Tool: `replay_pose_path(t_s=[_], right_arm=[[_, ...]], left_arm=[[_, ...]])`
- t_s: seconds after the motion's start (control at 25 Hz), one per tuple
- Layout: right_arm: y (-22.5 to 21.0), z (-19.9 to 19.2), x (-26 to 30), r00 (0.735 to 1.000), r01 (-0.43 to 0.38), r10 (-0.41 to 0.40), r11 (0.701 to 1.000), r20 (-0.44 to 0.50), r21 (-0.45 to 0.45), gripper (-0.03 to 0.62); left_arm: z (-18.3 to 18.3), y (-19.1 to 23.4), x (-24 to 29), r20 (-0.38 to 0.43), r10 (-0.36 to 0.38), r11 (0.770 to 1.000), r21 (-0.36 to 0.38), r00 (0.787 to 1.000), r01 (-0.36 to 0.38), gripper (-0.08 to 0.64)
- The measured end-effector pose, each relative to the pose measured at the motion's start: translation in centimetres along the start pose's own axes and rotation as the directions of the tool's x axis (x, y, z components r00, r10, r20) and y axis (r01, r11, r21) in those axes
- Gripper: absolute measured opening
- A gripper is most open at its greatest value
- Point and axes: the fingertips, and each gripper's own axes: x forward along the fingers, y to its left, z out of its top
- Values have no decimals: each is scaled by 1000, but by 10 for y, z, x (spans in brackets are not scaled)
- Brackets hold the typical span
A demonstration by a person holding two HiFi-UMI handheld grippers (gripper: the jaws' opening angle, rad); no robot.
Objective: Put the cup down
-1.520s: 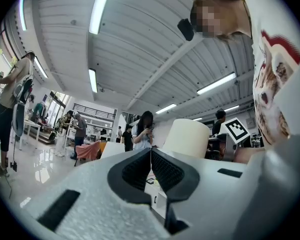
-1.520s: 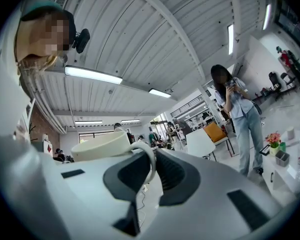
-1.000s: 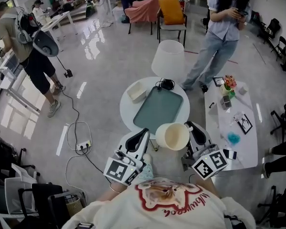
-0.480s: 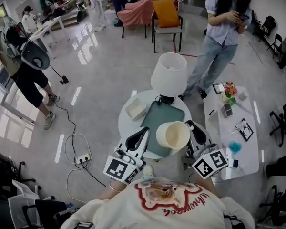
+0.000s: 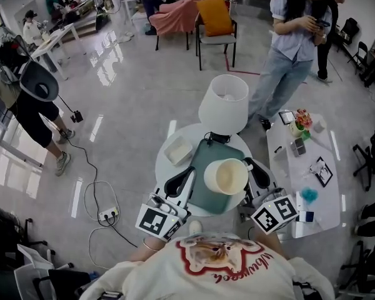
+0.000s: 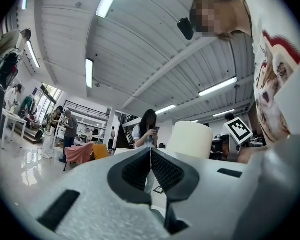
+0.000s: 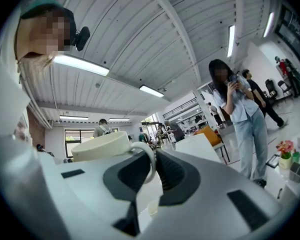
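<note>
While the left gripper (image 5: 181, 181) sits closed and empty, the right gripper (image 5: 254, 169) clamps the cup (image 5: 226, 177) by its handle, level above the tray (image 5: 205, 147) at its 3 o'clock edge.

Cream cup held up by its handle

The cup (image 5: 226, 176) is upright, mouth up and empty. Its loop handle is pinched between the fingers (image 7: 172, 171) of the right gripper (image 5: 252, 169), and it hangs over the near right edge of the green tray (image 5: 203, 161) on the round worktop (image 5: 162, 167).
</note>
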Motion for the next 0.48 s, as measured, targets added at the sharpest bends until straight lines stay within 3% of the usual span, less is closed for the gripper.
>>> replay_pose_path(t_s=[0.48], right_arm=[[-24, 10, 16, 999, -42, 42, 999, -19, -12, 51]], left_arm=[[9, 2, 14, 14, 63, 998, -3, 998, -63, 17]])
